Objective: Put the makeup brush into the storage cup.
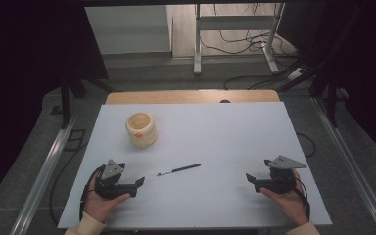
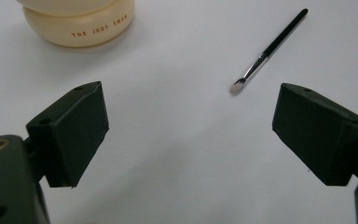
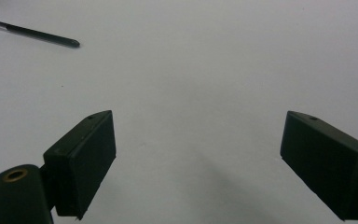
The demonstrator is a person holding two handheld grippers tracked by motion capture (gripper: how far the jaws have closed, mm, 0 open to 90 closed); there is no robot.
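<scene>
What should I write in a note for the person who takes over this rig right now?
Left tool: open, holds nothing, rests near the front left of the table.
Right tool: open, holds nothing, rests near the front right.
Brush: lies flat on the table between the two tools, a little farther back, bristle end toward the left tool. It is nearer to the left tool.
Jar: cream colour, open top, stands upright at the back left, apart from the brush.
Done: nothing is visibly handled yet.
Left: probably to pick up the brush; the jar looks like its likely place.
</scene>
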